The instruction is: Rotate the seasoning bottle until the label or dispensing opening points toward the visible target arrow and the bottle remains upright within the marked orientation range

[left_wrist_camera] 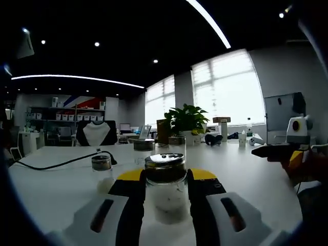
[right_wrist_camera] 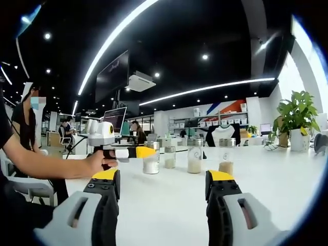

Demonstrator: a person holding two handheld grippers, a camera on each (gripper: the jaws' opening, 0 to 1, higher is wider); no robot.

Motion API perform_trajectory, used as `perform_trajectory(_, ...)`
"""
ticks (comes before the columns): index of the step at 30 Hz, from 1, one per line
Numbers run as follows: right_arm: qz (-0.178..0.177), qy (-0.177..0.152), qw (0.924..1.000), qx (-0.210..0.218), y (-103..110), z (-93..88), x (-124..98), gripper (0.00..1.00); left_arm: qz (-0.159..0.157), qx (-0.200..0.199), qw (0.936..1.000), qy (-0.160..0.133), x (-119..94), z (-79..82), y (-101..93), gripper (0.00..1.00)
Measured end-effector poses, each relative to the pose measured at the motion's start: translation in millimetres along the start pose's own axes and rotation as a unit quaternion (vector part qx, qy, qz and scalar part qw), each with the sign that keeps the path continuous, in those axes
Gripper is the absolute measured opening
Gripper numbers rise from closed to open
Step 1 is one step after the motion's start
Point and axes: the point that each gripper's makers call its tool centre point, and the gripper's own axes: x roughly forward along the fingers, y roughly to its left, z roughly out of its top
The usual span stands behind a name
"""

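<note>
In the left gripper view, your left gripper [left_wrist_camera: 165,197] has its fingers closed on the seasoning bottle [left_wrist_camera: 165,187], which stands upright on the white counter [left_wrist_camera: 61,189] between the yellow-tipped pads. A smaller jar [left_wrist_camera: 101,169] sits just beyond the left finger, near a black cable [left_wrist_camera: 56,164]. A potted plant [left_wrist_camera: 184,123] stands well ahead of the fingers.

In the right gripper view, your right gripper [right_wrist_camera: 163,202] has its fingers spread wide, with bare counter between them. Ahead and beyond the left finger, your hand [right_wrist_camera: 101,161] holds the left gripper, clamped on the seasoning bottle [right_wrist_camera: 150,161]. Three more jars [right_wrist_camera: 193,158] stand ahead between the fingers, well apart from them.
</note>
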Motion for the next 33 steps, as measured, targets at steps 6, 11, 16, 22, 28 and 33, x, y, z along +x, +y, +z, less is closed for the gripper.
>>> perform_trajectory(6, 0.016, 0.003, 0.9998, -0.011, 6, 1.2, 5, 0.66, -0.011, 0.001, 0.9999, 0.008, -2, -2.4, -8.1, 0.34)
perform_trajectory(11, 0.036, 0.003, 0.9991, -0.02, 12, 1.7, 12, 0.62, -0.023, -0.004, 0.9997, -0.002, -12, 4.2, -19.0, 0.34)
perform_trajectory(16, 0.053, 0.007, 0.9984, -0.016, 16, 0.1, 21, 0.6, -0.034, -0.004, 0.9994, 0.007, -14, 1.8, -25.2, 0.34)
perform_trajectory(22, 0.081, 0.011, 0.9963, -0.025, 27, -0.6, 32, 0.58, -0.051, -0.012, 0.9986, 0.012, -18, 0.5, -33.2, 0.34)
perform_trajectory(28, 0.104, 0.019, 0.9941, -0.025, 36, -3.6, 39, 0.56, -0.057, -0.015, 0.9981, 0.016, -20, -0.5, -37.5, 0.34)
perform_trajectory(33, 0.124, 0.021, 0.9915, -0.033, 37, -0.4, 46, 0.56, -0.063, -0.016, 0.9977, 0.019, -24, -2.2, -43.0, 0.34)
